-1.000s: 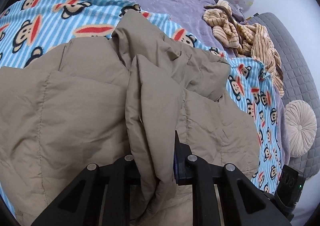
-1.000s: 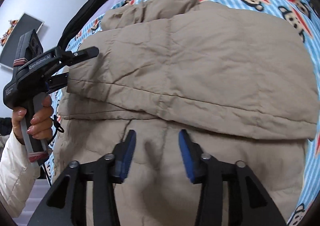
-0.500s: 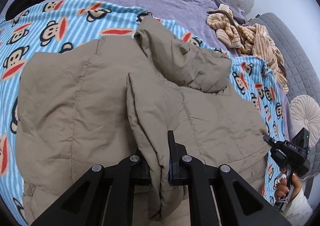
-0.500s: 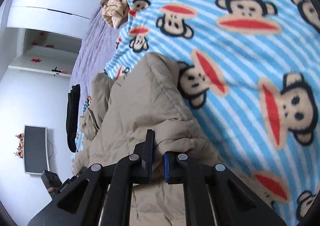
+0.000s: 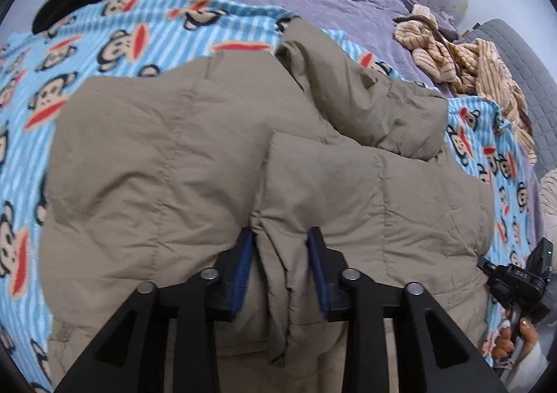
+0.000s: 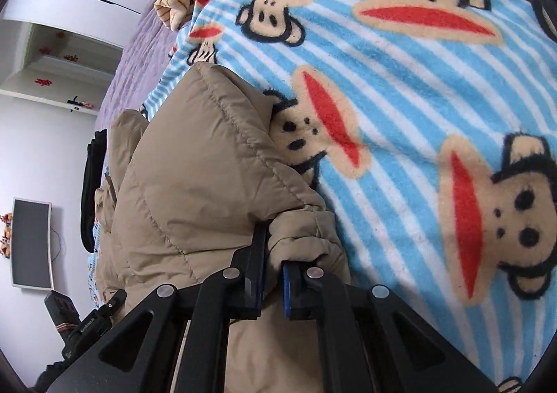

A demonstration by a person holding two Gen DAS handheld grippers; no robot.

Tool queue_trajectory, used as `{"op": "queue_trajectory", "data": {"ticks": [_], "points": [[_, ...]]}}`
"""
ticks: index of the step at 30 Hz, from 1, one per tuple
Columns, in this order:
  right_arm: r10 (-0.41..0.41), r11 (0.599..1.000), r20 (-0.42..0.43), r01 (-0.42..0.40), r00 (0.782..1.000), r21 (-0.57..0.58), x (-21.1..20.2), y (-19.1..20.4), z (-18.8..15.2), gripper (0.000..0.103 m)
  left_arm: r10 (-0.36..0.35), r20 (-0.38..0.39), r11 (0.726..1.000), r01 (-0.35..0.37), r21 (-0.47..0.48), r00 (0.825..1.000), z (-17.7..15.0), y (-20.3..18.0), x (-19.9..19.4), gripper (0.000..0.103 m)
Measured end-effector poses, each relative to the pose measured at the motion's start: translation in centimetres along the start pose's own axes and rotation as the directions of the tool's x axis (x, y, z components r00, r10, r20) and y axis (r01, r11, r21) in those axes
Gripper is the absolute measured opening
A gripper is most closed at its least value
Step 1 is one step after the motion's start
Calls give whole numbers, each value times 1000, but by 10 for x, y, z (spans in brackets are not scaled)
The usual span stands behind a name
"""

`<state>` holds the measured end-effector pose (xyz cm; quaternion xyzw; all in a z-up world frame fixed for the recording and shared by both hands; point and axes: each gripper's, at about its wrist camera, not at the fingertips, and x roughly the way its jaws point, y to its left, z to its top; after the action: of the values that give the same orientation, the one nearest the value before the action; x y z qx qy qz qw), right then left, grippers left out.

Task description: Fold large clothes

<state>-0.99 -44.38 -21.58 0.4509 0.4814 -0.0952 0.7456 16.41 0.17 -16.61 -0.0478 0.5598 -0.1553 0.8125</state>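
Near hem of the tan padded jacket [image 5: 216, 163] hidden behind the left gripper [image 5: 280, 267] frame, cuff fabric pinched out of sight inside the right gripper [image 6: 271, 274], hand [image 5: 515, 340] cut by the picture's rim, shelf ornaments [image 6: 81, 103] too small to tell

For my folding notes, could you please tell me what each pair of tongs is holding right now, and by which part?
The right tongs pinch the puffy tan quilted jacket by its edge; the left tongs have just been opening around a fold, gripping nothing.
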Motion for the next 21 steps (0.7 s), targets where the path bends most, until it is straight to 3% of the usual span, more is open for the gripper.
{"op": "queue_trajectory", "data": {"ticks": [1,3,6,8,10,11,15,19,21], "points": [[-6,1000,-1,6,1000,-8,-2,1,-2,7,54,28,998,-54,10,998,1,1,-6,70],[-16,1000,-1,16,1000,-21,-5,3,-2,9,108,66,994,-110,23,992,2,5,-16,71],[-25,999,-20,24,999,-25,-9,5,-2,12,110,78,994,-111,15,991,3,14,-31,71],[-44,998,-33,43,998,-41,-18,10,-6,18,84,100,996,-87,21,991,2,17,-43,64],[-80,992,-14,78,997,-96,-32,21,-12,26,44,103,998,-49,50,994,4,12,-52,28],[-118,981,30,121,993,-150,-45,30,-18,27,24,100,998,-30,61,995,4,7,-54,25],[-195,904,201,255,960,-343,-77,61,-32,25,-44,87,986,29,166,995,0,-27,-50,24],[-150,881,160,206,976,-426,-59,80,-15,22,28,45,979,-37,201,999,-6,-44,-15,24],[-176,866,134,218,975,-450,-36,82,-6,22,45,26,981,-49,188,999,-7,-40,1,24]]}}
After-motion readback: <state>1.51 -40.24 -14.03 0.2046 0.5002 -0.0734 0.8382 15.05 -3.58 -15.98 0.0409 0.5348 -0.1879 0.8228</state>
